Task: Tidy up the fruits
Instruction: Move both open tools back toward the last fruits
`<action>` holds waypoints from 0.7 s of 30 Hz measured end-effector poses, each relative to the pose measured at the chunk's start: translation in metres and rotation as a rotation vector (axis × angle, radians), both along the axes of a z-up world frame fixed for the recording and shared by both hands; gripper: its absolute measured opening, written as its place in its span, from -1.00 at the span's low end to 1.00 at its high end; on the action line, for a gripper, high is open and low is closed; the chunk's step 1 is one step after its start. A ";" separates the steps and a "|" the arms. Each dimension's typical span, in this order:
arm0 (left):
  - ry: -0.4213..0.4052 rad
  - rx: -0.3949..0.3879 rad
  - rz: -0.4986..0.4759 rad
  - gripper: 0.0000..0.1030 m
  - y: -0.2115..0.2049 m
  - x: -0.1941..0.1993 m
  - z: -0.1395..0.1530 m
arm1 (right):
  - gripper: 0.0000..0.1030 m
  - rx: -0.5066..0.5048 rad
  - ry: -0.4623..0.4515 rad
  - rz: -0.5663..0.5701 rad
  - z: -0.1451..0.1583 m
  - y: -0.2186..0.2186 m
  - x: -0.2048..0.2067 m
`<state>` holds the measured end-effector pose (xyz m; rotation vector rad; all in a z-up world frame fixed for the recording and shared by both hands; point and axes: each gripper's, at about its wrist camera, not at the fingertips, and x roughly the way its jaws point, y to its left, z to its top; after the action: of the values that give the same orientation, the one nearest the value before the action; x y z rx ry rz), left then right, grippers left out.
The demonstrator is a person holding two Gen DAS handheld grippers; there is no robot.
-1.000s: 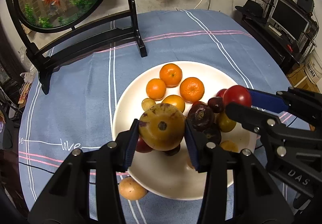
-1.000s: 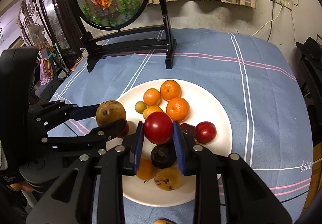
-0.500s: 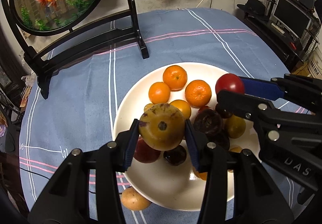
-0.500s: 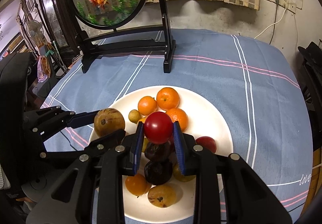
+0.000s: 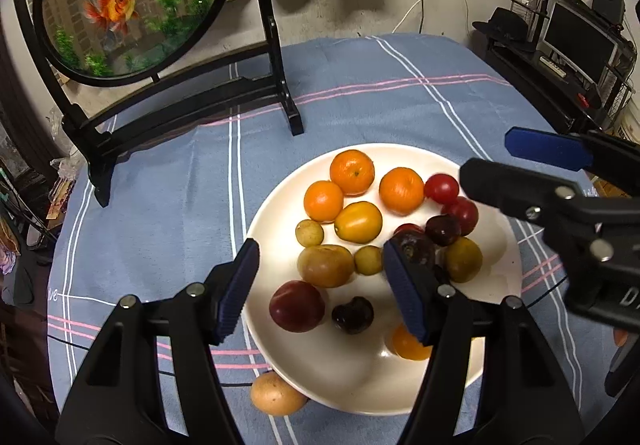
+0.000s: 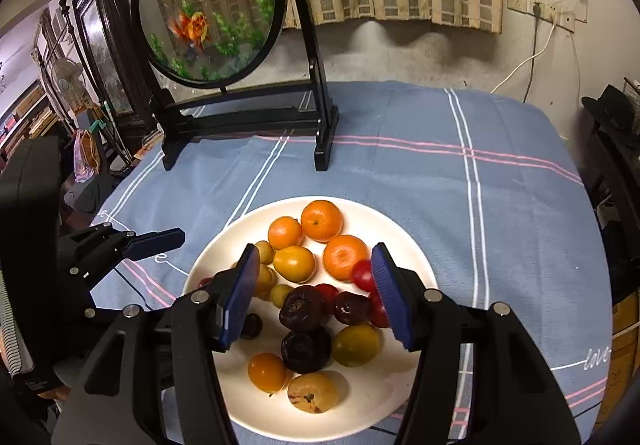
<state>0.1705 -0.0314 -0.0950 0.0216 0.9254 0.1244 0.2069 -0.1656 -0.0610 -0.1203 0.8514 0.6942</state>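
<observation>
Now both grippers, left (image 5: 320,291) and right (image 6: 316,293), hover with jaws released and empty over the white plate (image 5: 360,385), where the fruits (image 5: 358,221) lie; one yellow fruit (image 5: 276,393) rests on the surface by its near rim.

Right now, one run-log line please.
left gripper: open, empty | right gripper: open, empty | white plate: fruit piled | brown fruit: on cloth beside plate
</observation>
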 end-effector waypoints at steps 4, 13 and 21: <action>-0.032 0.006 0.003 0.34 -0.003 -0.012 0.016 | 0.17 0.012 -0.035 -0.011 0.017 -0.011 -0.013; -0.088 0.016 0.024 0.43 -0.007 -0.056 0.047 | 0.19 0.010 -0.059 -0.038 0.029 -0.048 -0.063; -0.072 -0.022 0.119 0.45 0.021 -0.112 0.041 | 0.19 -0.047 0.036 -0.065 -0.017 -0.078 -0.109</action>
<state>0.0587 -0.0099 -0.0543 -0.0576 0.8562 0.2238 0.0978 -0.2432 -0.0775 -0.1224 0.9028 0.6167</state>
